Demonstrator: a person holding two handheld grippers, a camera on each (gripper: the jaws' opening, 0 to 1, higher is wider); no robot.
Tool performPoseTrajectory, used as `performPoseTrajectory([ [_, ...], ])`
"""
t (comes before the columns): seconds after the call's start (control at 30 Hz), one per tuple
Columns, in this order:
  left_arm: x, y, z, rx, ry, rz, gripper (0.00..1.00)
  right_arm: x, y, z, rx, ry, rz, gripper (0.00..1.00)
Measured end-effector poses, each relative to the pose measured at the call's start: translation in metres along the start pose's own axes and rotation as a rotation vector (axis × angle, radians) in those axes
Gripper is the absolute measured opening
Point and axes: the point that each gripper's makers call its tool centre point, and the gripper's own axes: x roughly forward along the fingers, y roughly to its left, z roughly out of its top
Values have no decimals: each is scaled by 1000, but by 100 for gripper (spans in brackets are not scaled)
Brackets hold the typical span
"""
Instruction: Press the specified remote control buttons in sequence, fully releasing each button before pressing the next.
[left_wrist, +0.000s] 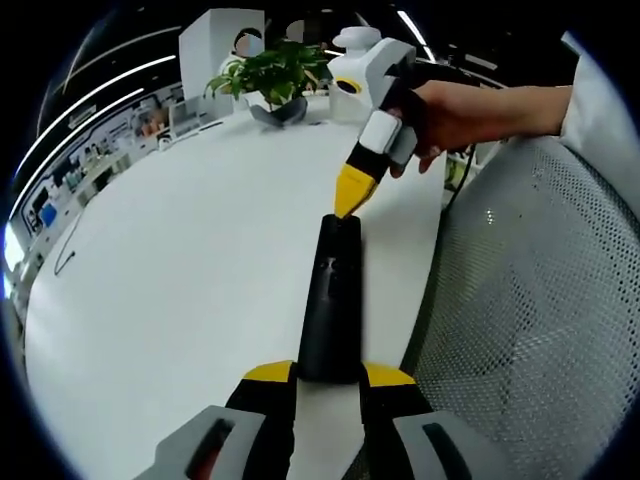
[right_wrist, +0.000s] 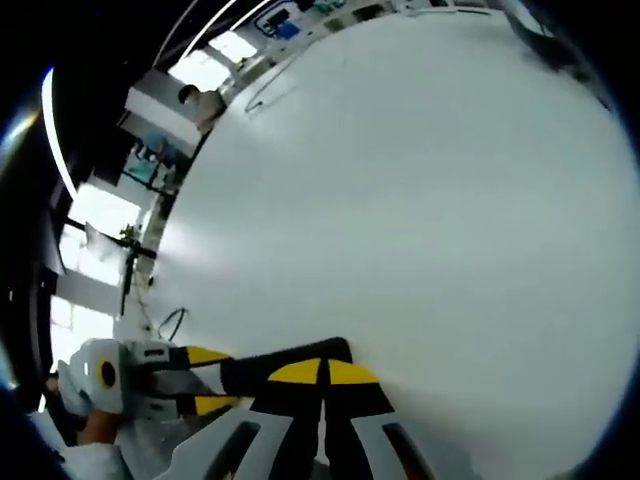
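A black remote control (left_wrist: 330, 295) lies lengthwise on the white table (left_wrist: 180, 280), close to its right edge. My left gripper (left_wrist: 328, 374) is shut on the remote's near end, one yellow tip on each side. My right gripper (left_wrist: 350, 192), held by a hand (left_wrist: 470, 110), comes down from the upper right with its yellow jaws shut together, tips touching the remote's far end. In the right gripper view the right gripper (right_wrist: 325, 372) shows its closed tips against the remote (right_wrist: 255, 373), with the left gripper (right_wrist: 203, 380) clamping it at the lower left.
A potted plant (left_wrist: 270, 72) and a white device (left_wrist: 350, 65) stand at the table's far end. A grey mesh chair (left_wrist: 530, 310) sits just beyond the table's right edge. A thin cable (left_wrist: 65, 255) lies at the far left.
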Motion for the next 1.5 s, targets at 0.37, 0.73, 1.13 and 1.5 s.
performPoseTrajectory([
  [0.37,0,-3,2,22,-6,-16,23,2,10,-5,-38,30,32,0],
  [0.73,1,-4,2,21,-5,-14,24,3,7,-8,-65,46,10,0],
  [1.13,3,-3,4,10,-22,-4,24,4,8,-8,-109,35,-4,0],
  [1.5,2,-4,4,19,-15,-13,23,3,13,-7,-95,39,18,0],
])
